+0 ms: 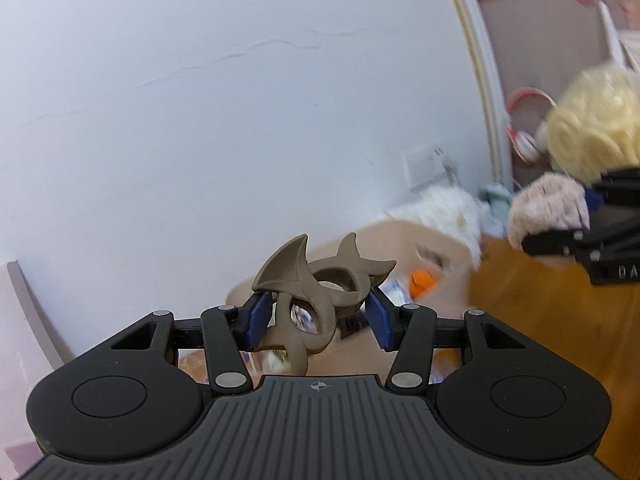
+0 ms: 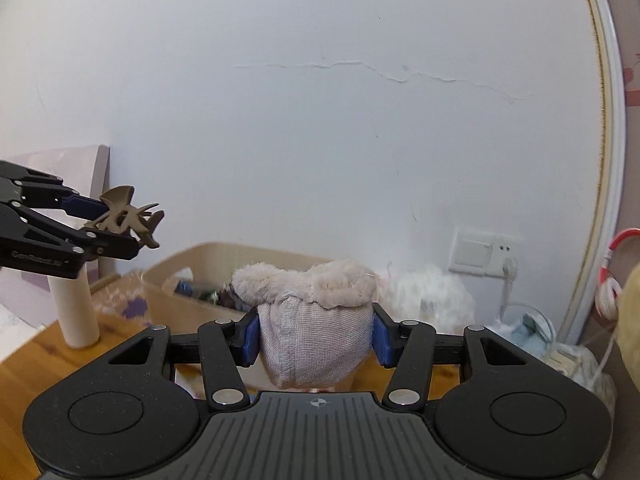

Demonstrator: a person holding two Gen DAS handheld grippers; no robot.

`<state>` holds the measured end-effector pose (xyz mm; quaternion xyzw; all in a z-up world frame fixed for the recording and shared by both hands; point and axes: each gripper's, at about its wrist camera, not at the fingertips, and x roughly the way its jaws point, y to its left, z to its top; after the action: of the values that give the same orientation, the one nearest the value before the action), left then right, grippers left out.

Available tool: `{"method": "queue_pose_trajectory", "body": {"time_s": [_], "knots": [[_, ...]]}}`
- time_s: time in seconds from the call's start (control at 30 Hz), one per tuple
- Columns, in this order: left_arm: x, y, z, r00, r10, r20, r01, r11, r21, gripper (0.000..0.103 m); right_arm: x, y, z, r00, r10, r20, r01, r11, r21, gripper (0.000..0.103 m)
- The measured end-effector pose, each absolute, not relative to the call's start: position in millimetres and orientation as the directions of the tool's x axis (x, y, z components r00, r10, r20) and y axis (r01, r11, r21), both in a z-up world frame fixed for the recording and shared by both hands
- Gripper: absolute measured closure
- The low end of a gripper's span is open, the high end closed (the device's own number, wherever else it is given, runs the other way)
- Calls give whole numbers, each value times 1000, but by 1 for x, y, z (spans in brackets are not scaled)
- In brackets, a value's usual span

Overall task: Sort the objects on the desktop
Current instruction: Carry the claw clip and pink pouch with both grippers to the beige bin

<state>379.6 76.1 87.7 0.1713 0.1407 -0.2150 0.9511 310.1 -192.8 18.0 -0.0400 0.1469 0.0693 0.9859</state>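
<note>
Both tools loaded above the worktop (image 2: 28,360), ahead of the sorting bin.

The left tool (image 1: 316,320) is clamped on a brown spiked ornament (image 1: 316,292); the right tool (image 2: 314,340) is clamped on a fleece-cuffed knitted sock (image 2: 312,320). Both items are held in the air. The beige bin (image 2: 224,256) lies forward and below, judged nearer the left tool.

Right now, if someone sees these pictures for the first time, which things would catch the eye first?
First, the brown spiky ring-shaped object clamped in the left gripper, held up against the white wall. Next, the fluffy knitted pink item squeezed in the right gripper, raised above the wooden desk. Behind both, a beige storage bin with mixed things inside stands on the desk by the wall.
</note>
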Motion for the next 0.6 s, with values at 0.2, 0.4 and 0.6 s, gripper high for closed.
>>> {"method": "queue_pose_trajectory", "body": {"time_s": [0.2,0.4,0.6], "knots": [[411,60,102,880,-336,-336,419,882,216,50,341,-199,39,955,124,-270,-150,985,-80,53],[451,39,100,884,-275,-378,369,907,203,50,377,-199,50,955,111,-277,-147,983,-111,53],[490,26,80,879,-190,-438,296,937,187,50,426,-198,35,933,102,-345,-145,984,-101,53]]}}
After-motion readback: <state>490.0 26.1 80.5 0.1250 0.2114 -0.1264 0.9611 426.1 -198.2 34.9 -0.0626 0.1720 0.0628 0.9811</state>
